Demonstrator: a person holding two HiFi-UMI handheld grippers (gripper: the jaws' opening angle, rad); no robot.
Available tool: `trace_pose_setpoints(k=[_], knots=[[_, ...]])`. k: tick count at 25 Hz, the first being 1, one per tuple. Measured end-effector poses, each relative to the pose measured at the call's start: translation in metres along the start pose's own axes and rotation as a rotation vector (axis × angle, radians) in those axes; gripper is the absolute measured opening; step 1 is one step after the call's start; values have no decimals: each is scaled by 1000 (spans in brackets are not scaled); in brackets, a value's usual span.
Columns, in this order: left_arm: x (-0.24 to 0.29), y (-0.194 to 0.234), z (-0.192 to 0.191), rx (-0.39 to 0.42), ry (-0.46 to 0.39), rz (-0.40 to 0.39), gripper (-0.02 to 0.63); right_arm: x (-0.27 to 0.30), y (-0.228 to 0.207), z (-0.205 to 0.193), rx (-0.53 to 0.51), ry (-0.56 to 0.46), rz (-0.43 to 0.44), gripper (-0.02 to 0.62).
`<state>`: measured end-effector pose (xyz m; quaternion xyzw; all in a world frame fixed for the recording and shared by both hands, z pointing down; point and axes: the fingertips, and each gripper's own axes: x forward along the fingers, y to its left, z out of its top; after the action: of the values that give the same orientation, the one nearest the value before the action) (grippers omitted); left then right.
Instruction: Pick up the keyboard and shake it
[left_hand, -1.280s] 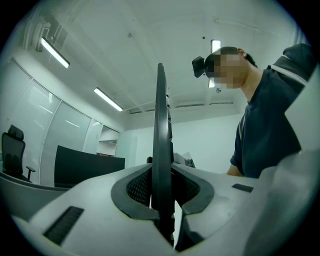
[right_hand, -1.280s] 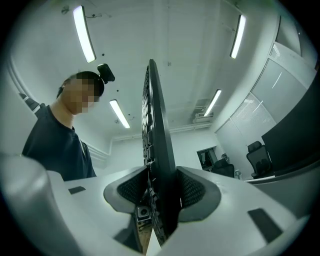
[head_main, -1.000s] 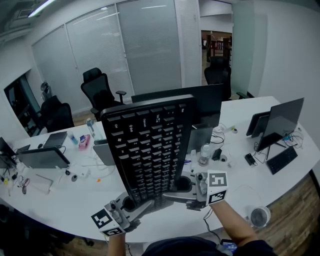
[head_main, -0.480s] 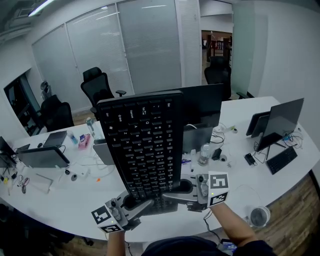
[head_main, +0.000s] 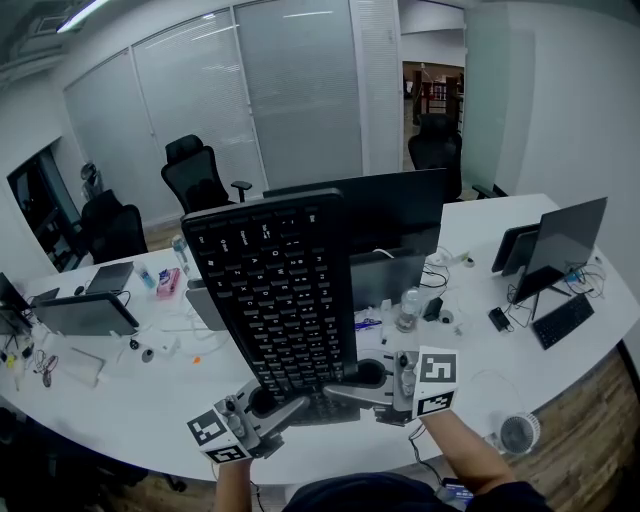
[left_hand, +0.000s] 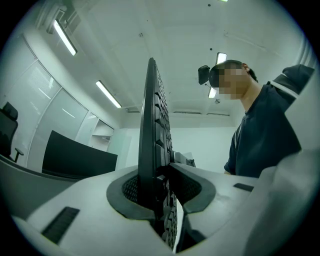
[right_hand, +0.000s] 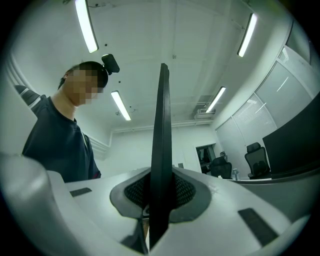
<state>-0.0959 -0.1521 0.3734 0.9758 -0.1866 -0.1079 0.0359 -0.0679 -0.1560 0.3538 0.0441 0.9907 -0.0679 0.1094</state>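
A black keyboard stands almost on end above the desk, keys toward me, its top leaning left. My left gripper holds its lower edge from the left. The pads press on the keyboard, though the jaws have just been opening a little. My right gripper holds the same lower edge from the right, its jaws having just closed onto the thin keyboard. In both gripper views the keyboard rises edge-on between the pads, with a person in a dark shirt behind it.
Below is a curved white desk. On it stand a dark monitor behind the keyboard, a bottle, a second monitor with a small keyboard at right, laptops at left and a small fan. Office chairs stand beyond.
The keyboard's top has swung to the left and sunk a little, so it now leans left. Both grippers stay at its lower edge, almost where they were.
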Motion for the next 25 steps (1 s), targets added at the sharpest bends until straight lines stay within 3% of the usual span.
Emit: trace_pose_setpoints(k=[25], knots=[[-3,20,-11,156,86,164,187,-8,-11,3,-44,21,-80,78]])
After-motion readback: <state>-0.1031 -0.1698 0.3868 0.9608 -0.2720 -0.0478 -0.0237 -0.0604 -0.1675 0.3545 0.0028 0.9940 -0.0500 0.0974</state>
